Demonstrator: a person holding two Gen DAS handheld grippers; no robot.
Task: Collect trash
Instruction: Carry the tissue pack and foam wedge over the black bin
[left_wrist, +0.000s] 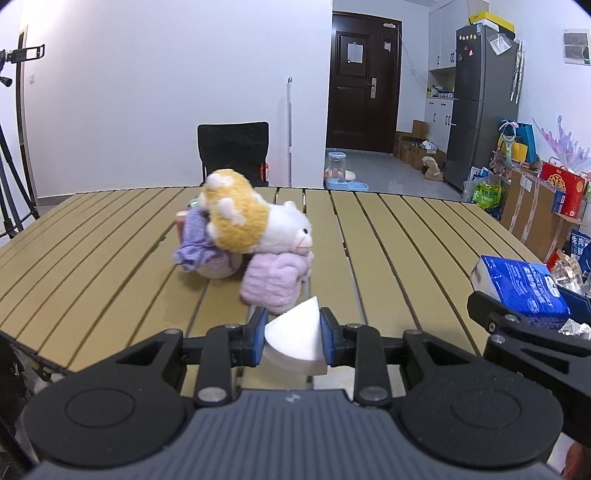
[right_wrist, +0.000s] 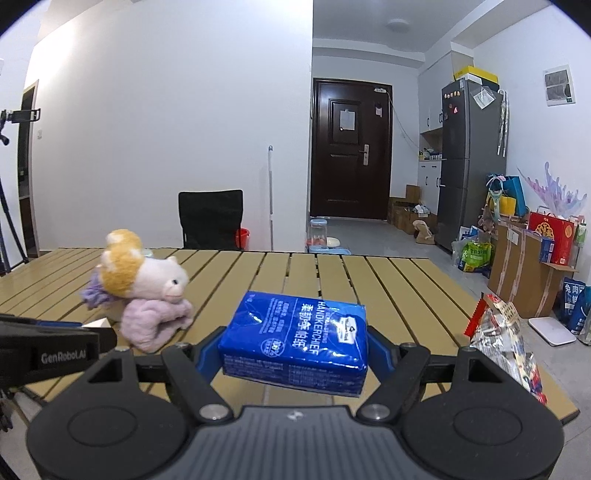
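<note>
Slatted table (left_wrist: 388, 236), left jaws gripping foam wedge (left_wrist: 293, 341), right tissue pack (right_wrist: 295, 341)

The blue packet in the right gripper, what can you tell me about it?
The blue packet is a soft, shiny plastic pack of tissues with white lettering, including the word HANDKERCHIEF. It looks full and brick-shaped, slightly tilted. The right gripper clamps it from both sides, holding it above the slatted table. Nothing else touches it.

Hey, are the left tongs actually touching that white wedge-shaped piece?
Touching. The left wrist view shows the left tongs with both blue pads pressed against the white wedge.
</note>
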